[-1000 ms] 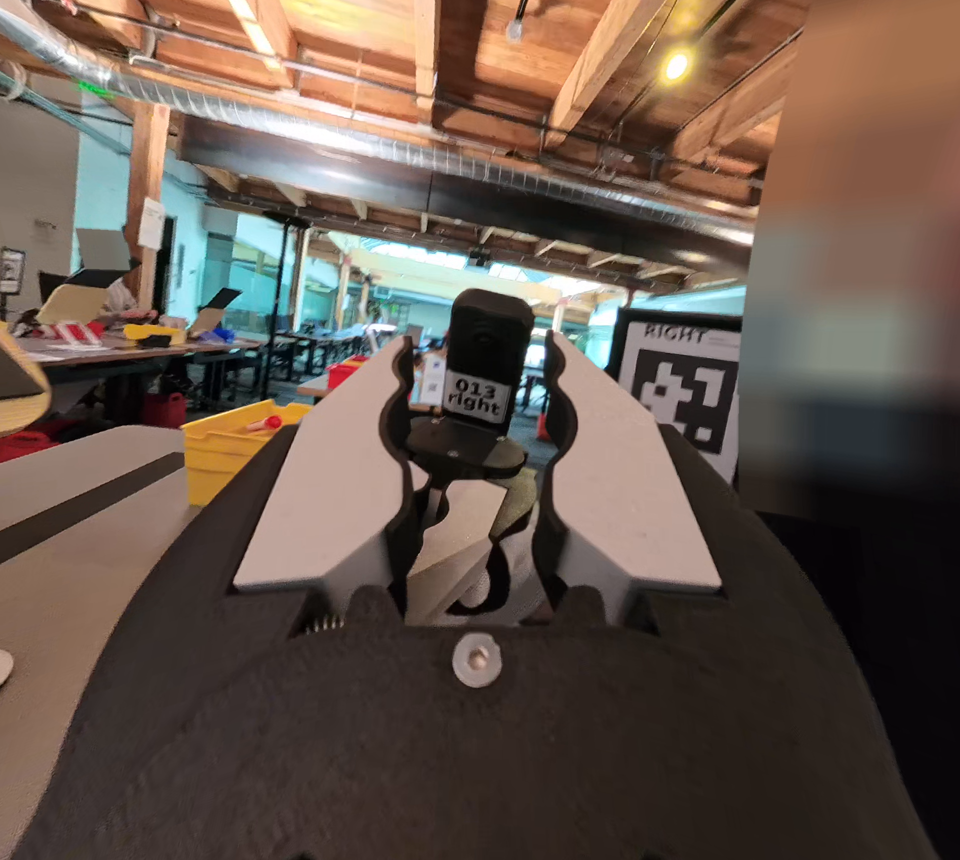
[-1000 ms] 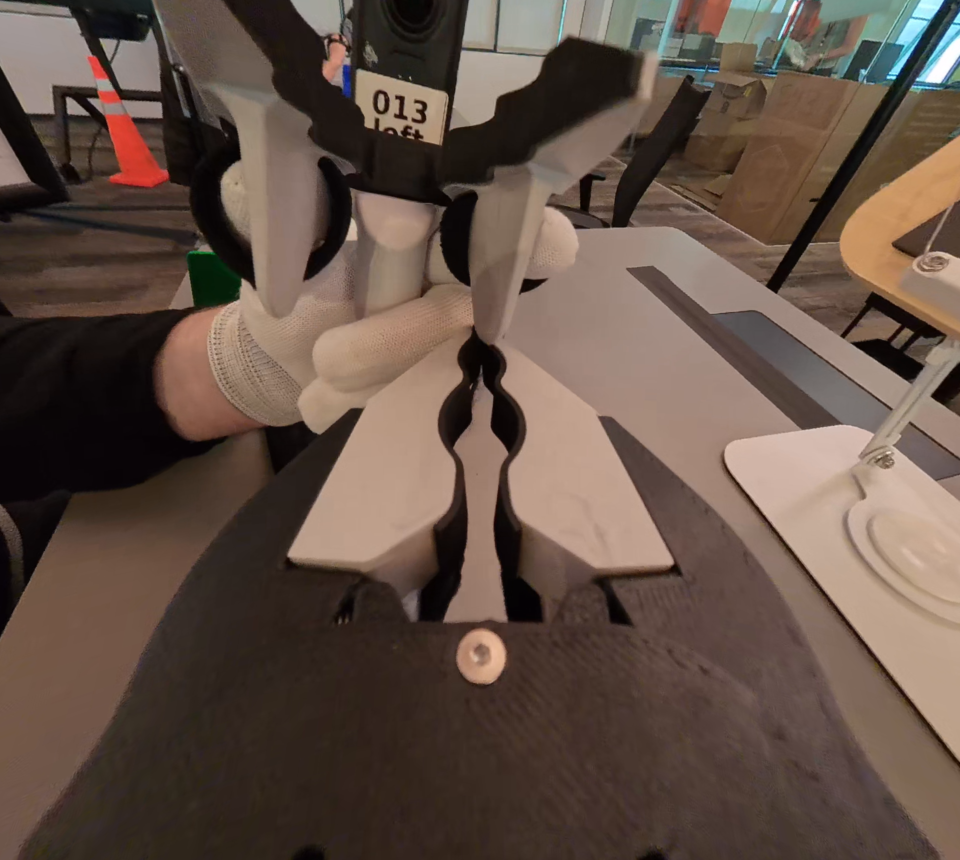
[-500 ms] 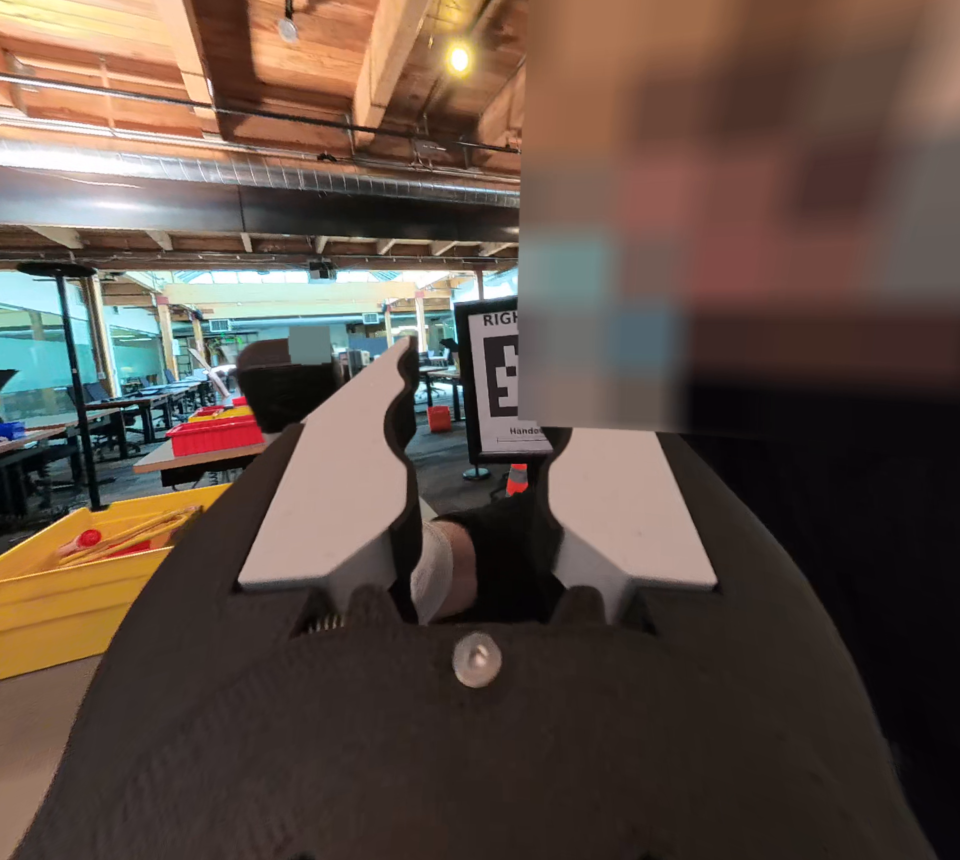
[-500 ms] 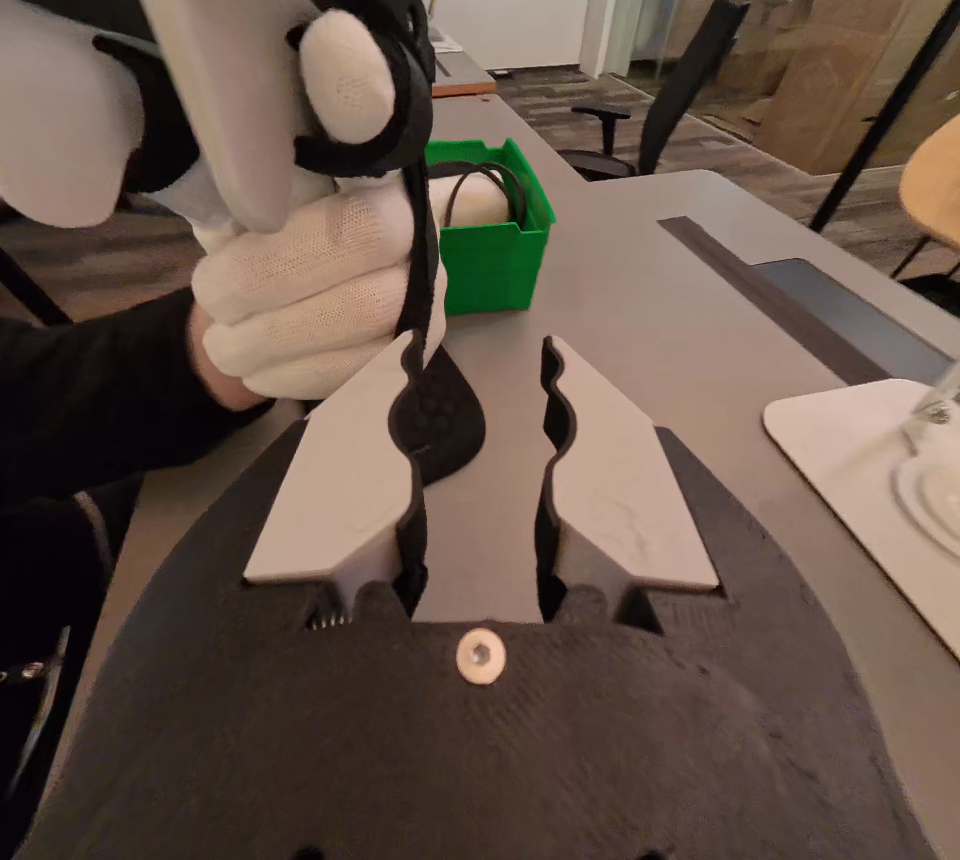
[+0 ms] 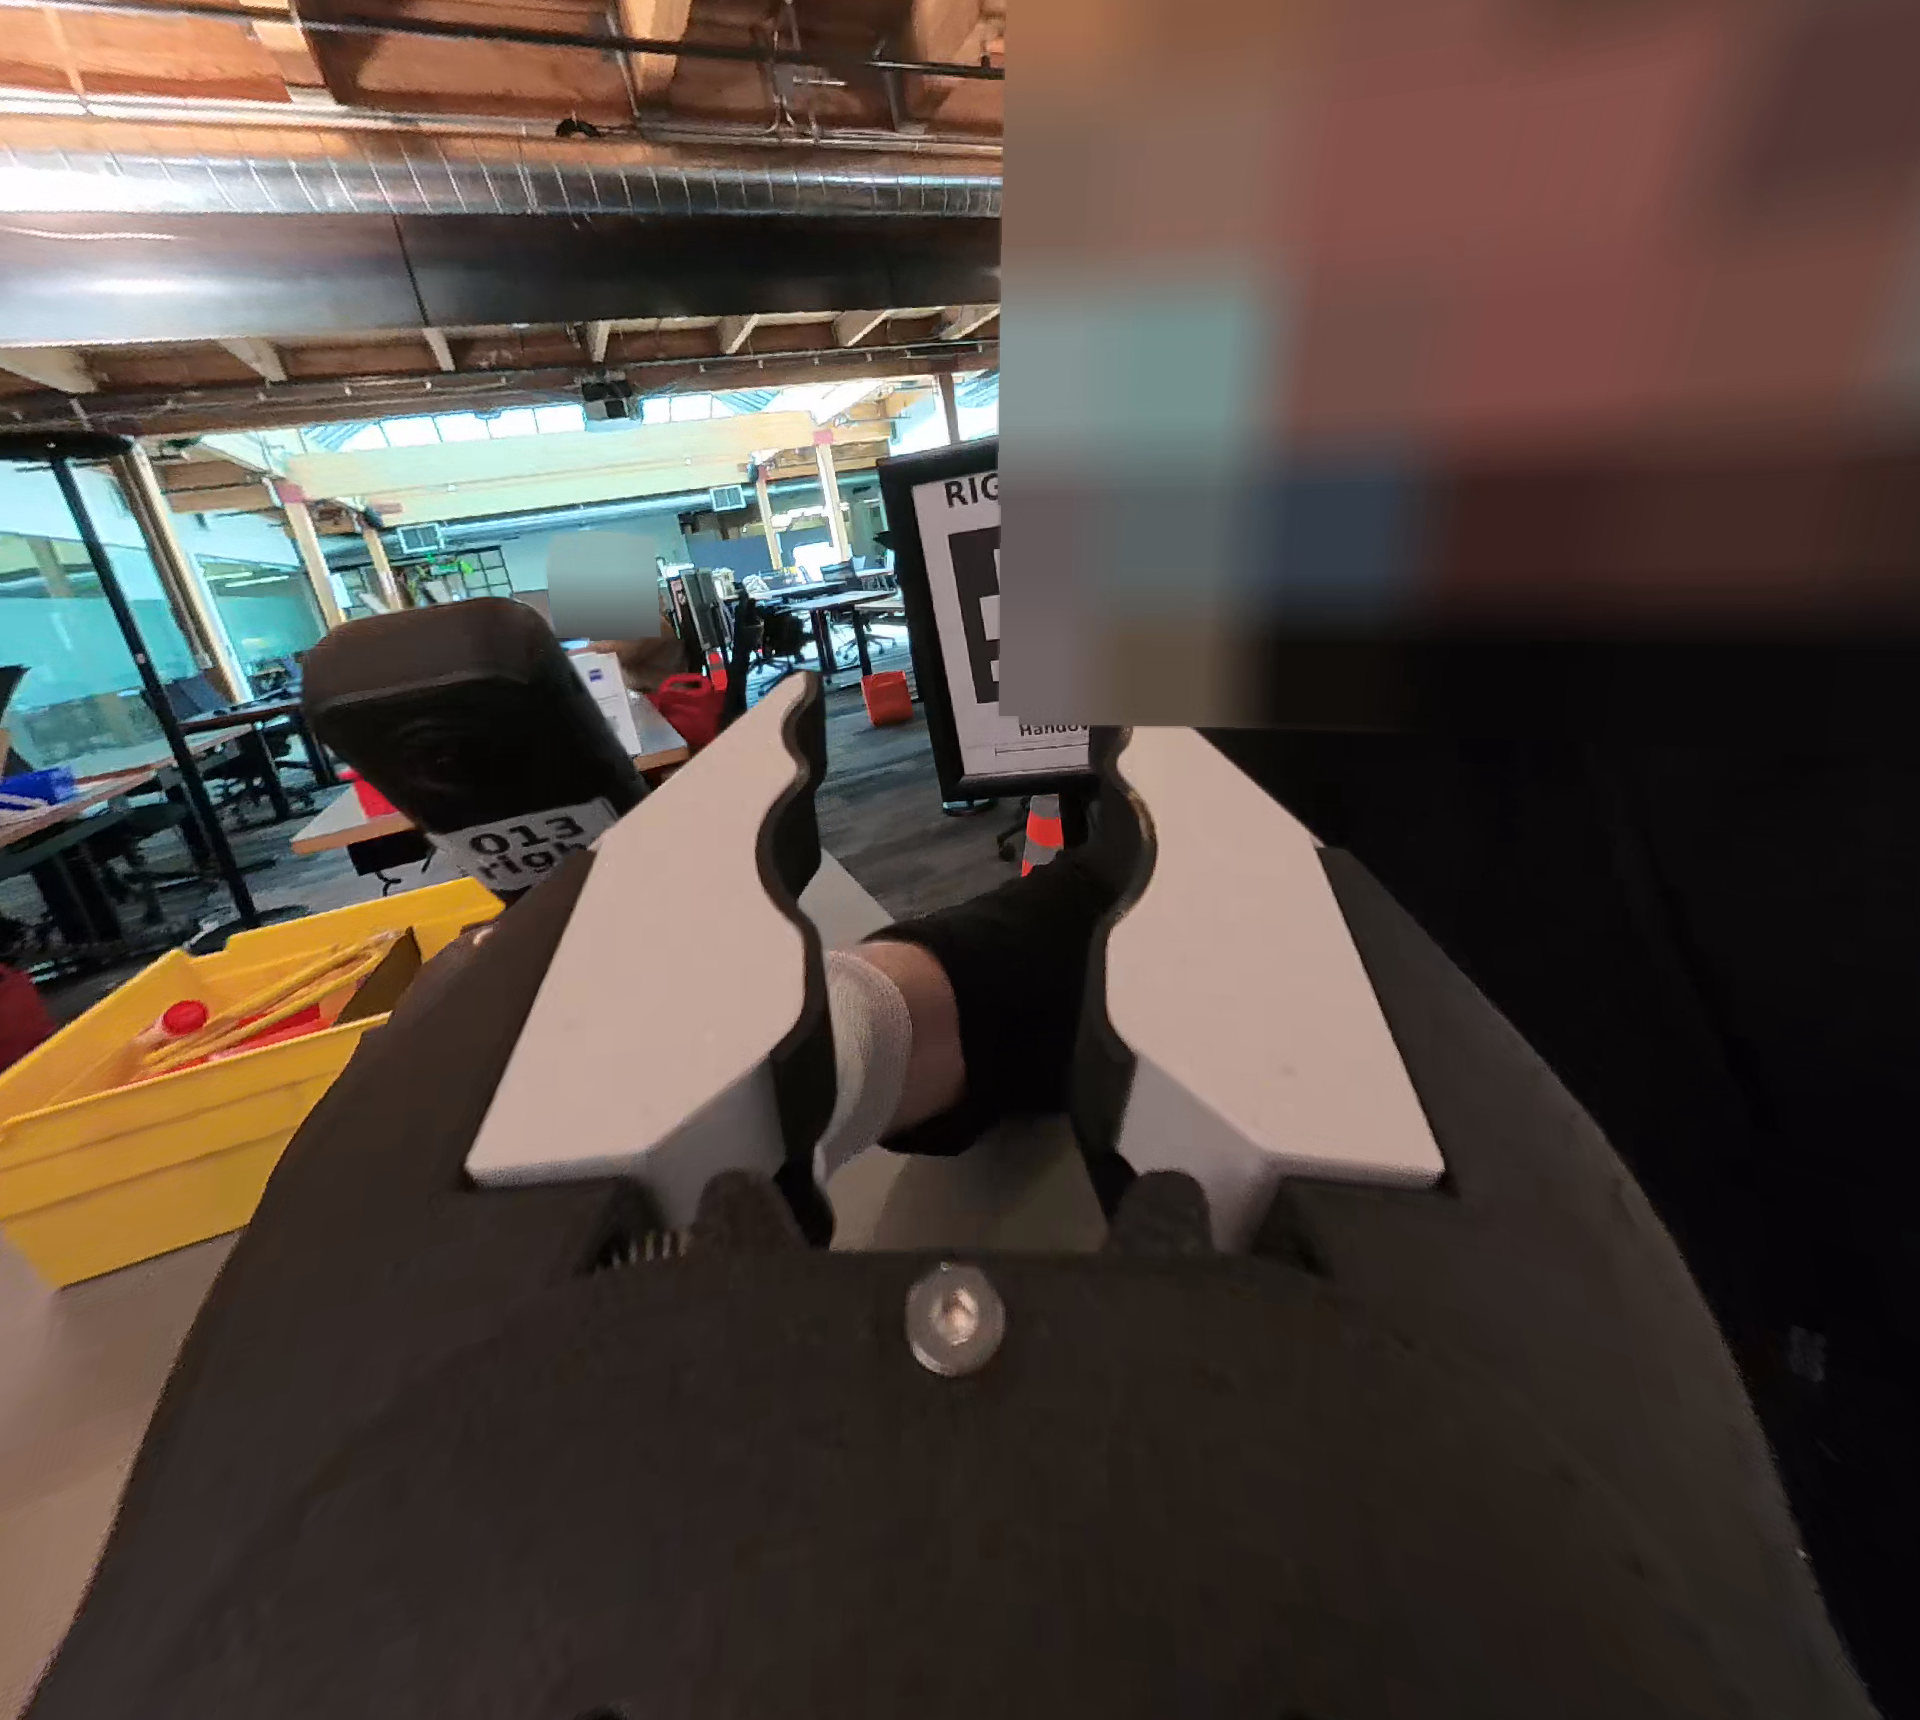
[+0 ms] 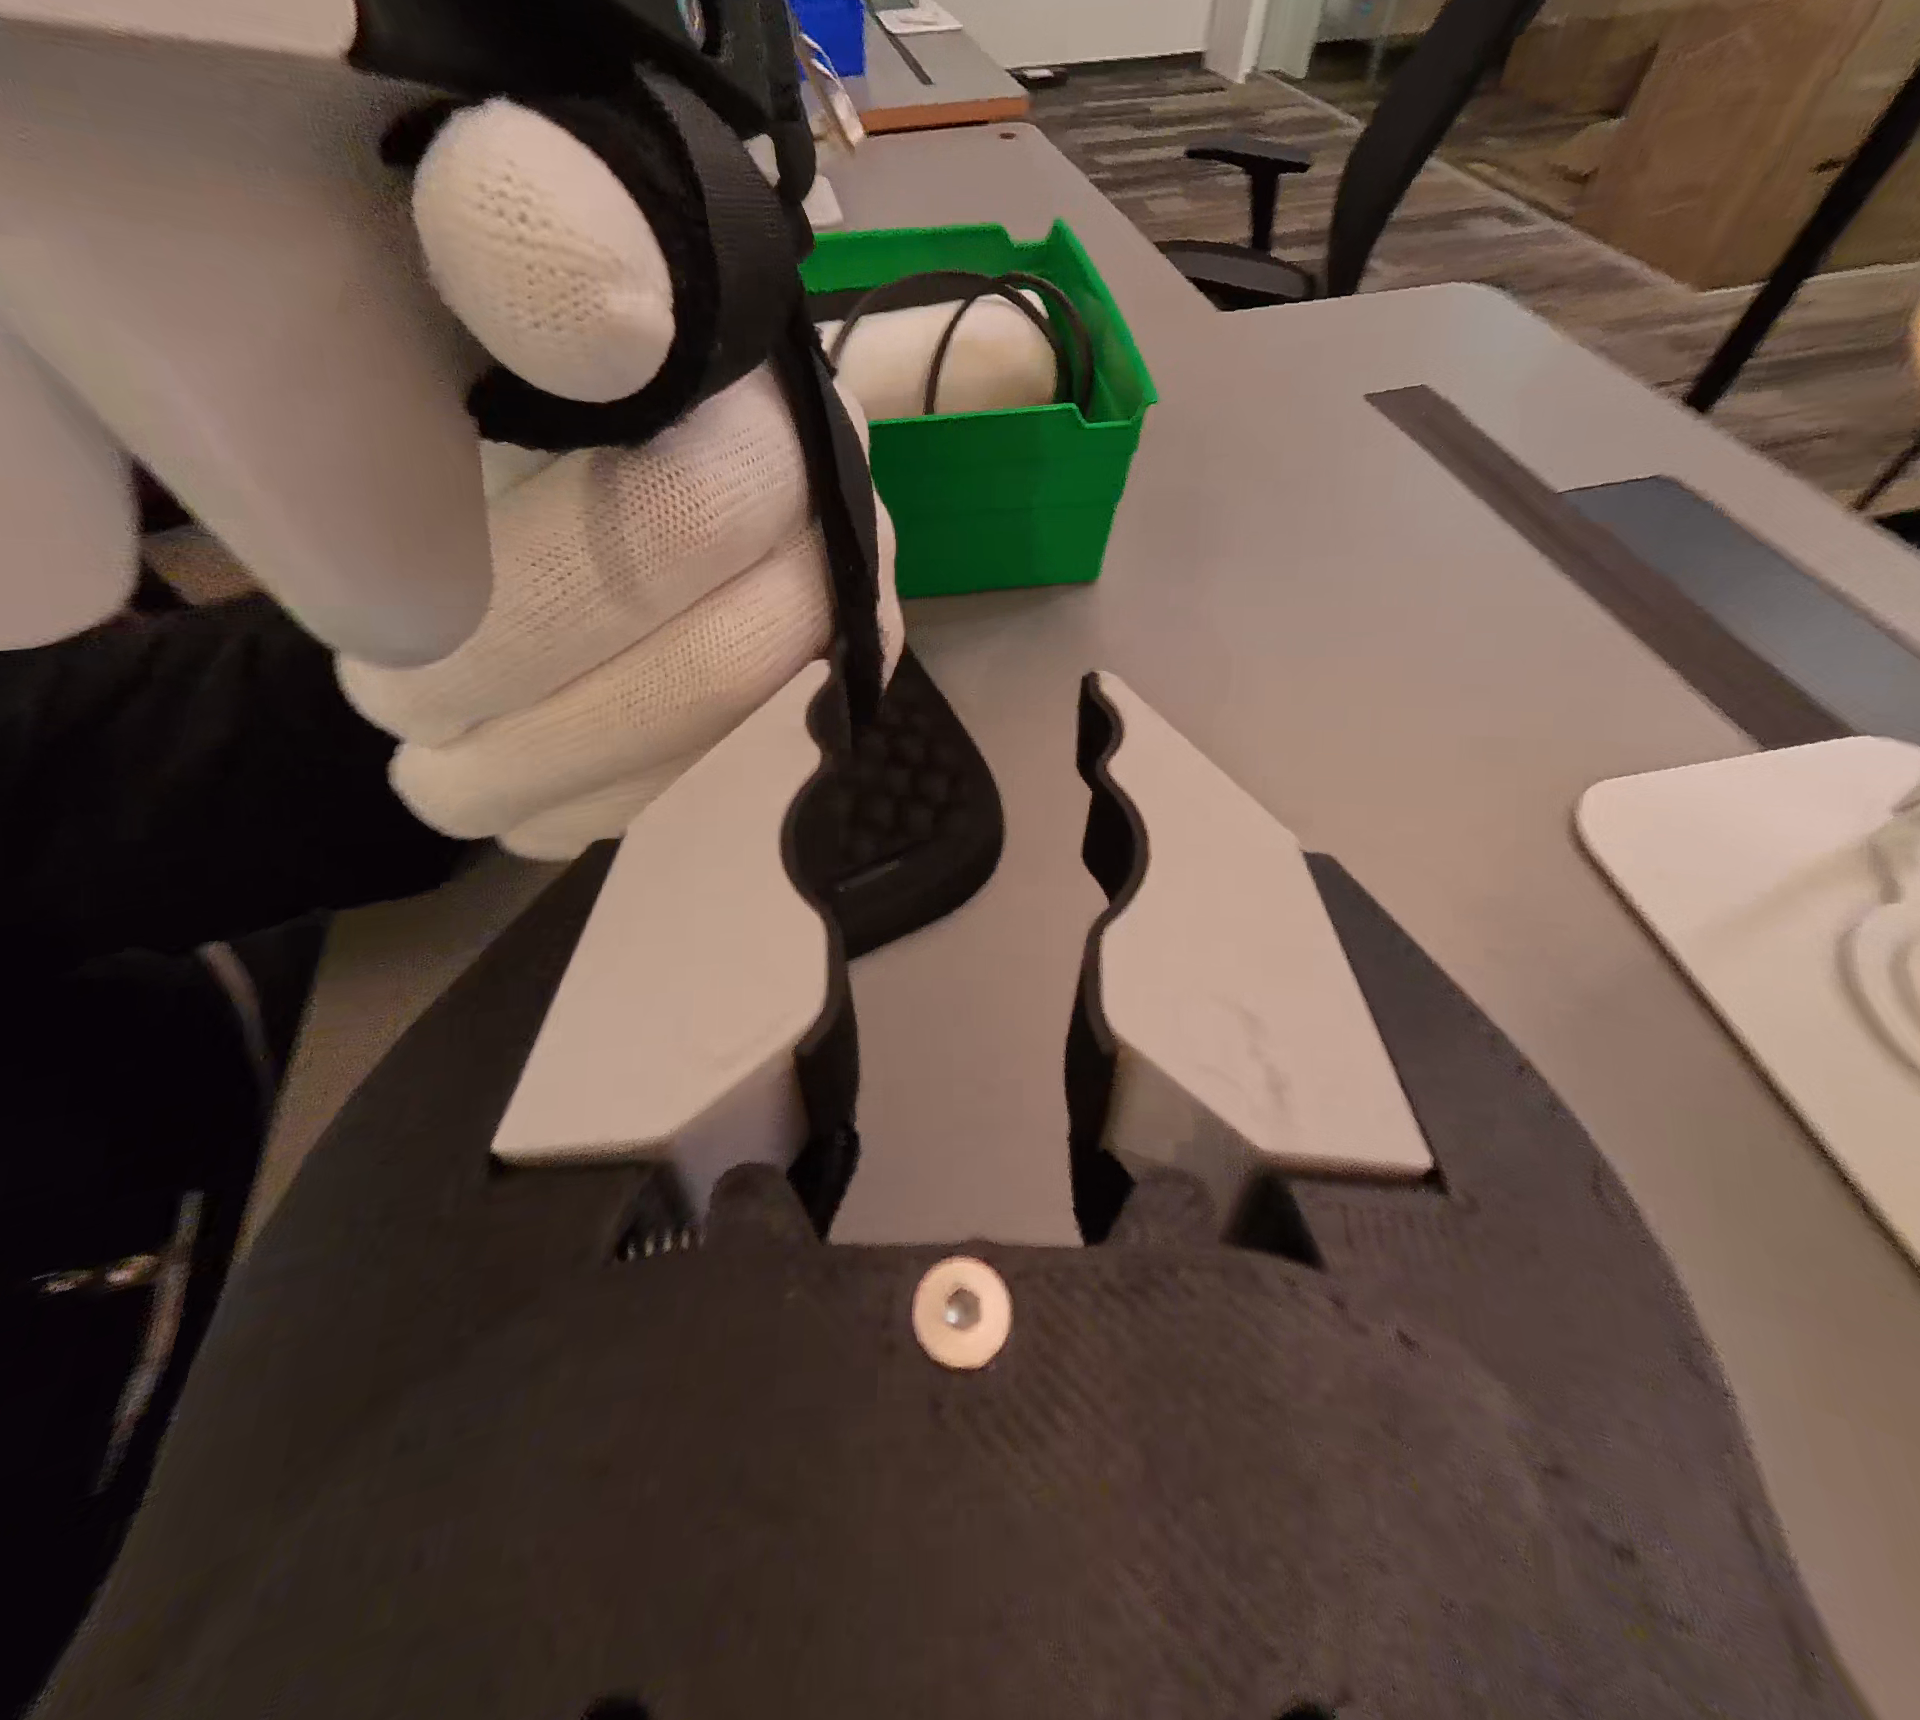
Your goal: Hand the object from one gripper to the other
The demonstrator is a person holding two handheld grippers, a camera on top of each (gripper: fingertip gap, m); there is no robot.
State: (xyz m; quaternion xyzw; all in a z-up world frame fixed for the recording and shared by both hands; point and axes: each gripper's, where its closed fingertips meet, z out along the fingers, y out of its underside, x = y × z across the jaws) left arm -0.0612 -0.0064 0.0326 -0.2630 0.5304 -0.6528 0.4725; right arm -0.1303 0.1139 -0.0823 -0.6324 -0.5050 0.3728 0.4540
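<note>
Jaws on both grippers stand apart w/ nothing between them. We see the right gripper [image 6: 971, 714] low over the grey counter [image 6: 1299, 527], its left finger just beside a black padded piece [image 6: 904, 808] that looks part of the left gripper's grip. No clear object to hand over; can't tell where it is, maybe the green bin [image 6: 997, 465]. We'd say the handover isn't underway. Left gripper [image 5: 961, 735] tilts up toward the ceiling; the gloved hand [image 6: 582, 548] grips its handle, close to the right gripper.

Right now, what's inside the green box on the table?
The green box holds something white and rounded with thin black cable loops over it. The walls hide whatever lies underneath.
</note>
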